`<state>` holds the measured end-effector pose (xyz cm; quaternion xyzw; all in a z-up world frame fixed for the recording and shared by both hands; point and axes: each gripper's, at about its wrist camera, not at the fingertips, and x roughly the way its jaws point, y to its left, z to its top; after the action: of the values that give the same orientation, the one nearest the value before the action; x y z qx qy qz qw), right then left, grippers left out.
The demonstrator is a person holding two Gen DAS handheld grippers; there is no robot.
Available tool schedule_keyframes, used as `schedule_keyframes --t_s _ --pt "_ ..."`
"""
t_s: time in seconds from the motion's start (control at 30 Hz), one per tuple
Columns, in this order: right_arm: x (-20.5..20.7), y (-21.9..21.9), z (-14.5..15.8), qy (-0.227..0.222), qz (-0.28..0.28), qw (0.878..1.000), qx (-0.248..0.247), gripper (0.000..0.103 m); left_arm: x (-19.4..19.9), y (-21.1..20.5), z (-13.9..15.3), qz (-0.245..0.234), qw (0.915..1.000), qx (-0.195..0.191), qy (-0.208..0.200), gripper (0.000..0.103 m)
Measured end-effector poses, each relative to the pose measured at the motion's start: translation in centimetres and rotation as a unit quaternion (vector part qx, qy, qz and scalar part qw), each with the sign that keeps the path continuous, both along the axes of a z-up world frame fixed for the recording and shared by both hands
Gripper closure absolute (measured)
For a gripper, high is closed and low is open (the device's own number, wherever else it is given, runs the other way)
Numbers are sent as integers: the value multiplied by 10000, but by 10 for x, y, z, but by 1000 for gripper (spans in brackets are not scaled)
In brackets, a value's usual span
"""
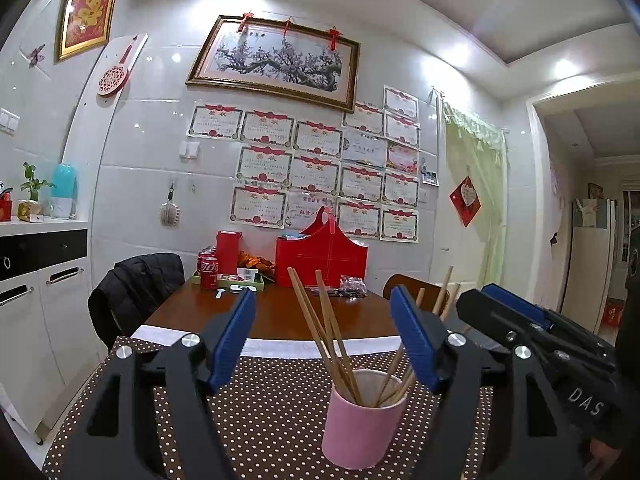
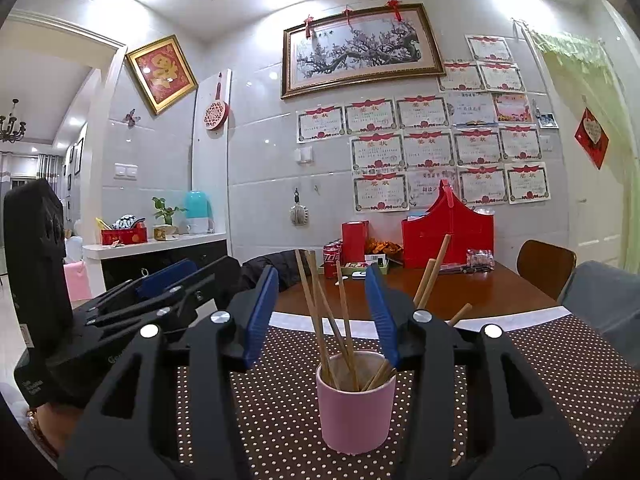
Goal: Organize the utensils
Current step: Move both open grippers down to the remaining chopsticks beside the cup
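A pink cup (image 1: 362, 428) stands upright on the brown dotted mat (image 1: 272, 408) and holds several wooden chopsticks (image 1: 320, 320) that lean out both ways. My left gripper (image 1: 324, 340) is open and empty, with the cup a little ahead between its blue fingers (image 1: 234, 340). The right gripper's body shows at the right of the left wrist view (image 1: 532, 332). In the right wrist view the same cup (image 2: 354, 408) with chopsticks (image 2: 324, 320) stands between my right gripper's (image 2: 322, 316) open, empty fingers. The left gripper shows at the left of that view (image 2: 160, 292).
The dotted mat (image 2: 560, 360) covers the near end of a brown table (image 1: 280, 312). At its far end stand red cola cans (image 1: 208, 270), a green tray (image 1: 228, 280) and a red bag (image 1: 320, 256). Chairs stand on both sides; one holds a black jacket (image 1: 136, 292).
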<state>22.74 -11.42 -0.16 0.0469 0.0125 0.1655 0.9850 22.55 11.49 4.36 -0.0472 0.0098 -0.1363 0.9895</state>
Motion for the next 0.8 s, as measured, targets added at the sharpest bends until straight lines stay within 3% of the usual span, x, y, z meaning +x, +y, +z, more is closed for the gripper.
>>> schedule_keyframes --t_s 0.17,0.5,0.6,0.8 --pt "-17 -8 1 30 -61 10000 -68 56 -15 -9 -1 -92 9998 142 119 33" --pt "-47 -57 -23 519 -540 9972 -68 55 -20 -51 -32 -708 9896 638 1076 33" --pt "-49 -75 -35 814 -727 9940 38 55 -11 -69 -47 -945 9804 768 1546 33" --pt "-46 -105 -56 1535 -996 9828 249 55 13 -107 -83 -1375 9431 1344 2712 33"
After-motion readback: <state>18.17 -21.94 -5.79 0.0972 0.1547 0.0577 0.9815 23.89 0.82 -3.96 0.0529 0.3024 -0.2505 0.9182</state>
